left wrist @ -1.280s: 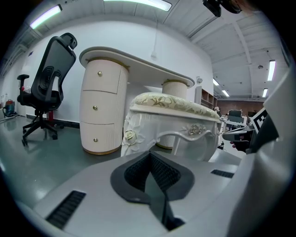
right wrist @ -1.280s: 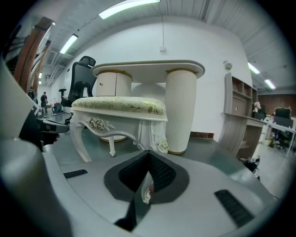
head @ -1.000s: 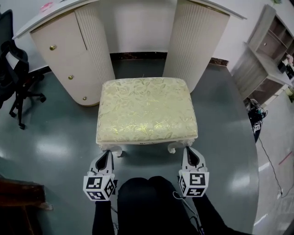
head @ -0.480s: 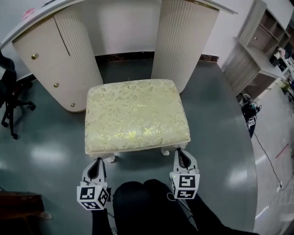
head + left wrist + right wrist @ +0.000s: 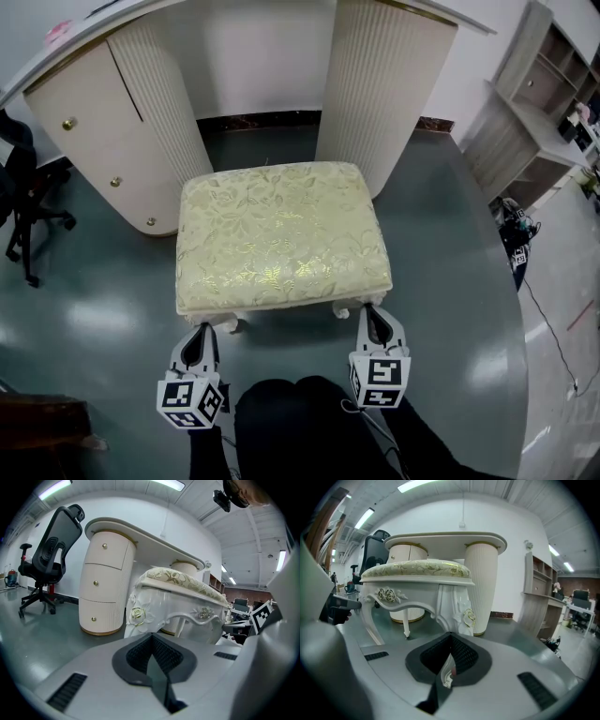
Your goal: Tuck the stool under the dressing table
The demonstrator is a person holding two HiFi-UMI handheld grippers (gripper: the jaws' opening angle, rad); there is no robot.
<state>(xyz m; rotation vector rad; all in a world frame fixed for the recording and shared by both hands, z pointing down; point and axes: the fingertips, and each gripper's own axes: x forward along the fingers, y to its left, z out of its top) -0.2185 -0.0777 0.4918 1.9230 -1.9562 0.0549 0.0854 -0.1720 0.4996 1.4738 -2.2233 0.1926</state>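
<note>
The stool (image 5: 281, 234), with a cream floral cushion and white carved legs, stands on the grey floor, its back edge between the two ribbed pedestals of the white dressing table (image 5: 117, 122). My left gripper (image 5: 199, 337) is shut and empty, its tip just before the stool's front left leg (image 5: 228, 322). My right gripper (image 5: 372, 317) is also shut and empty, its tip at the front right leg (image 5: 354, 304). In the left gripper view the left gripper (image 5: 152, 634) faces the stool (image 5: 178, 581). The right gripper (image 5: 451, 633) has a carved leg (image 5: 459, 609) straight ahead.
A black office chair (image 5: 23, 202) stands left of the dressing table. A shelving unit (image 5: 539, 103) lines the right wall, with a cable and a small device (image 5: 516, 234) on the floor near it. My dark-clothed legs (image 5: 300, 422) are right behind the stool.
The stool sits a little deeper between the pedestals than a second ago. Both grippers have stayed shut at its front legs, following it forward.
</note>
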